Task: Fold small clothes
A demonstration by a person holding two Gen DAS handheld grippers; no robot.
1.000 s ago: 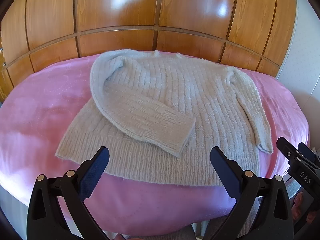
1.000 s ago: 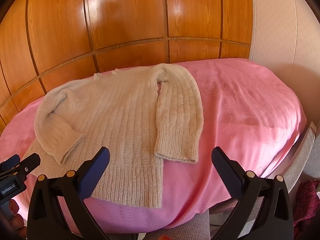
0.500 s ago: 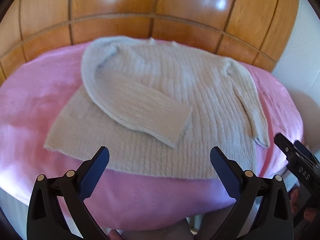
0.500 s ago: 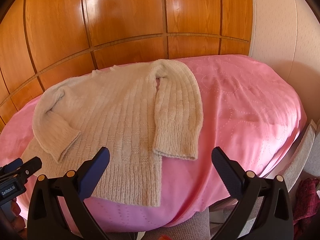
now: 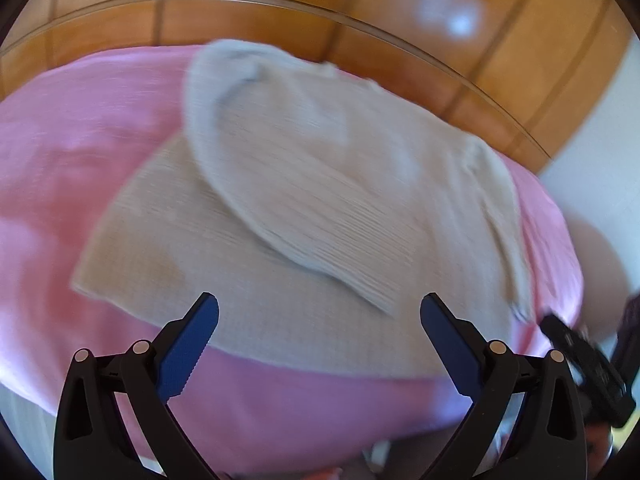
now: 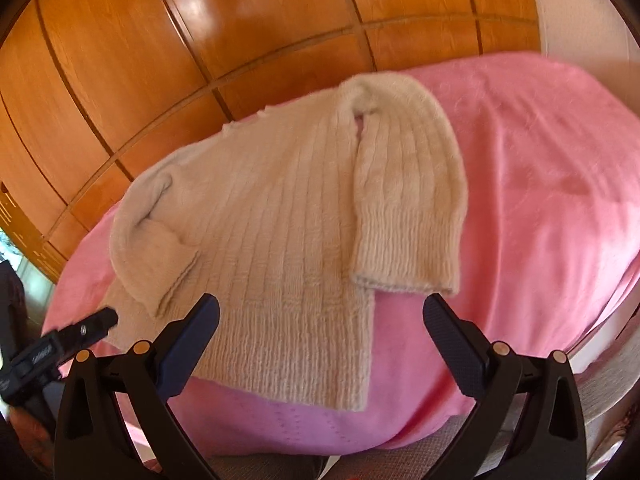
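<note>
A cream ribbed knit sweater (image 5: 328, 200) (image 6: 288, 216) lies flat on a pink cloth (image 5: 72, 152) (image 6: 552, 184). Its left sleeve (image 5: 304, 200) is folded diagonally across the chest; its right sleeve (image 6: 408, 208) hangs straight down along the body's edge. My left gripper (image 5: 319, 312) is open above the sweater's hem, nothing between its blue pads. My right gripper (image 6: 321, 314) is open too, hovering over the hem's right corner just below the right cuff. Each gripper shows at the edge of the other's view. The left wrist view is blurred by motion.
Glossy wooden panels (image 6: 240, 40) (image 5: 360, 20) rise right behind the pink surface. A pale wall (image 6: 580, 20) stands at the right. The pink cloth drops off at the near edge, with grey fabric (image 6: 260, 466) below it. A hand (image 6: 24, 436) holds the left gripper's handle.
Both grippers have moved in closer to the sweater's hem and tilted, so the sweater looks larger. The left view has rolled and blurred. The sweater itself has not moved.
</note>
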